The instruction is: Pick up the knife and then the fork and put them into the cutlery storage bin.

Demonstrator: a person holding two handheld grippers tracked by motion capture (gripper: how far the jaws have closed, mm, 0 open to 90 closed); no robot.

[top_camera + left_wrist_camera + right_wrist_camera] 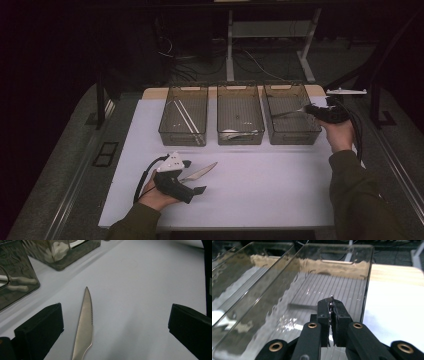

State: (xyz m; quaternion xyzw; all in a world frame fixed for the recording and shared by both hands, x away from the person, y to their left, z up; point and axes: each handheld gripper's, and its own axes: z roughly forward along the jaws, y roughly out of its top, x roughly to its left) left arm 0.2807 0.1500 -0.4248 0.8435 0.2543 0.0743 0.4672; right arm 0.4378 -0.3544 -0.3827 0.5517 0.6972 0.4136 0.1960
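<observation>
Right gripper [331, 322] clenched on thin metal utensil over the 2 o'clock clear plastic bin [291, 114].
Left gripper [112, 327] spread around serrated steel knife [85, 325]; off-centre closing may skid it.

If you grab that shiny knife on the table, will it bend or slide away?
The knife looks like solid metal, so it probably stays stiff. Its smooth, shiny blade lies flat on the white table, so it may slide when nudged. It is thin, so the open left gripper might struggle to lift it.
</observation>
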